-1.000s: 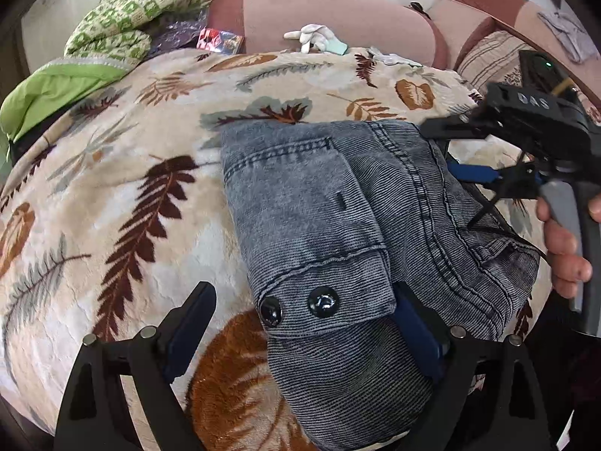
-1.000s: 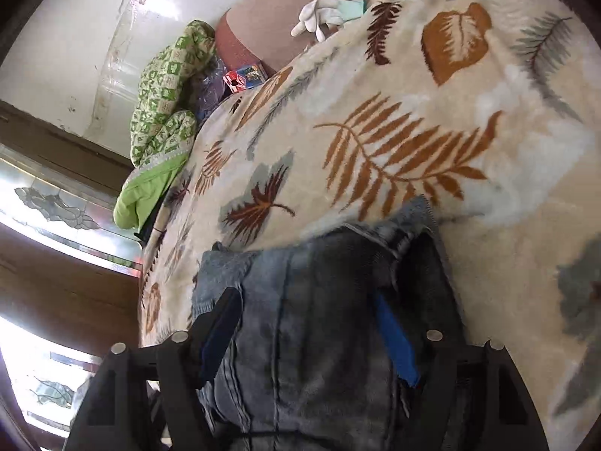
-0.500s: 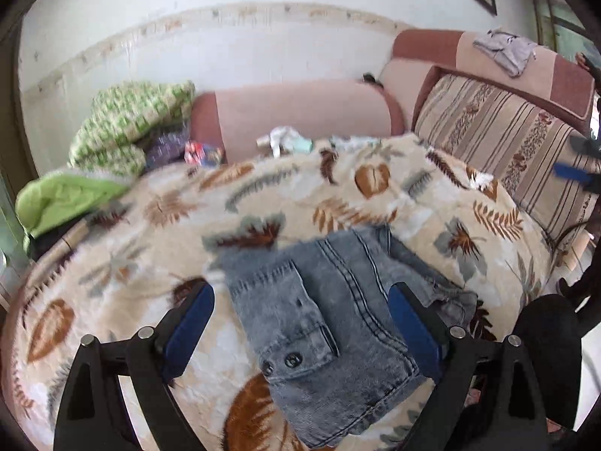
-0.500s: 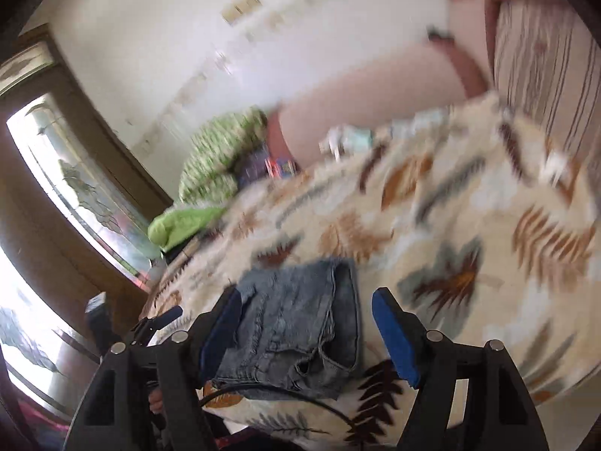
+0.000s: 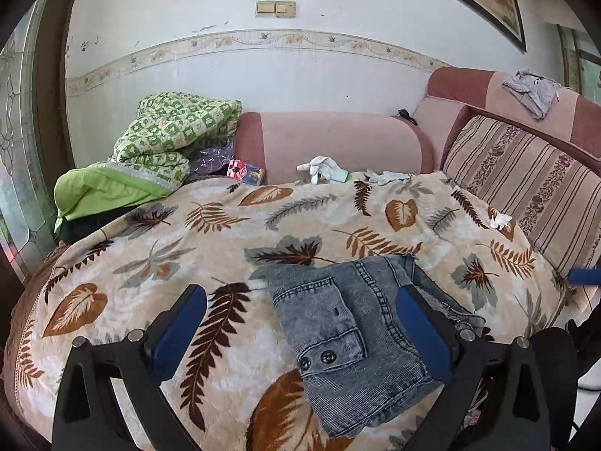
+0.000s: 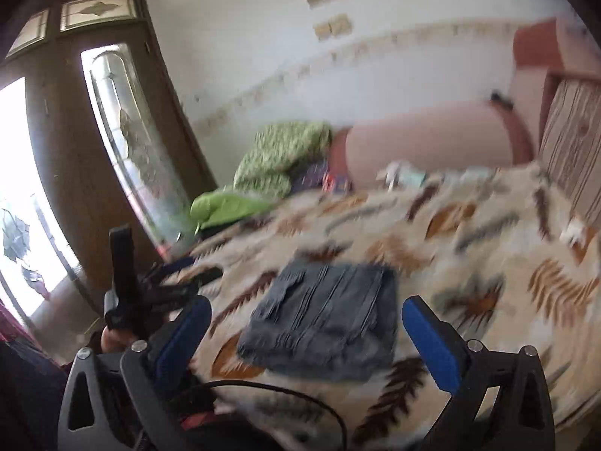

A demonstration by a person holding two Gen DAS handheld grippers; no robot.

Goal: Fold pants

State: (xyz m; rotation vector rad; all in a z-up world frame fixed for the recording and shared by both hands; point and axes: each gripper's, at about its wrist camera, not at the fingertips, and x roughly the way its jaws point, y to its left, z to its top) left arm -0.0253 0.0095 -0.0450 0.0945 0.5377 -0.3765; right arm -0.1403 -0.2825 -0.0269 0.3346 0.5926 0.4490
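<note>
Left wrist view: left tool (image 5: 300, 323), black frame with blue pads, jaws opening wide, nothing clamped; it hung above the folded pants (image 5: 353, 342). Right wrist view, blurred: right tool (image 6: 306, 332), same make, jaws opening, nothing between the pads. Pants: grey-blue denim, folded into a compact block, buttoned pocket flap uppermost, lying on the leaf-print blanket (image 5: 150, 248) near its front edge. Behind the blanket: pink sofa back (image 5: 338, 139), green quilt (image 5: 169, 131) at its left end, white glove (image 5: 319, 167), striped cushion (image 5: 526, 184) at right.
</note>
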